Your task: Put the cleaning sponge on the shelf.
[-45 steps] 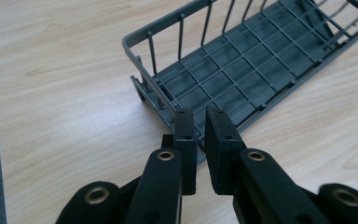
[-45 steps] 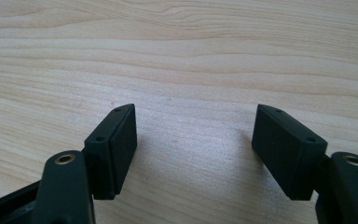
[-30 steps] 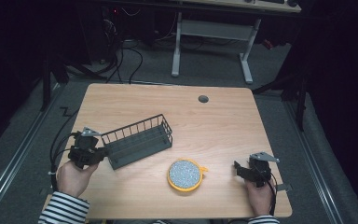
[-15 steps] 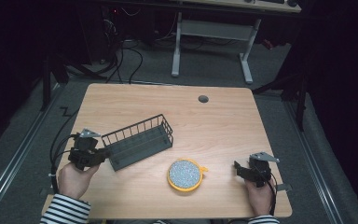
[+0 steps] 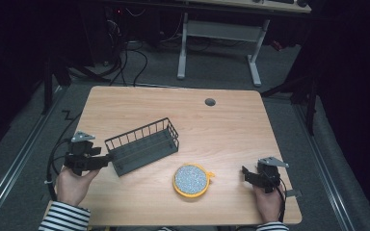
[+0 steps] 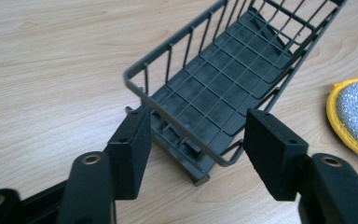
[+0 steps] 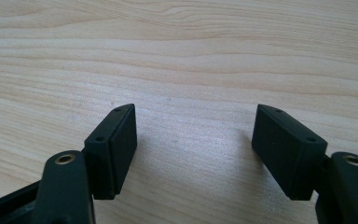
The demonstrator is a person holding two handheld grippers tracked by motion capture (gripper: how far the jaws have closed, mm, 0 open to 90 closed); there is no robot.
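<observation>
On the near-left part of the wooden worktop [image 5: 125, 103], the left tool [image 5: 107, 159] stands spread wide at the short end of a dark wire basket [image 5: 143, 146], its two black pads flanking the end rim without closing on it; seen from the left gripper view, the basket [image 6: 223, 84] lies empty and angled away, its end wall between the pads and slightly nearer the right one. A round scouring pad [image 5: 191, 179] with a yellow rim and glittery grey top lies flat just beside the basket's near long side, apart from it and roughly midway between the two hands. The right tool [image 5: 245, 174] is likewise released, holding nothing, low over bare wood at the near-right corner, well apart from the scouring pad. To take the basket cleanly, the left tool would likely do best to slide forward until the top wire of the end wall sits deep between the pads, centred, then close squarely on it; a grip on a thin wire near the pad tips could let the light basket twist or swing toward the scouring pad.
</observation>
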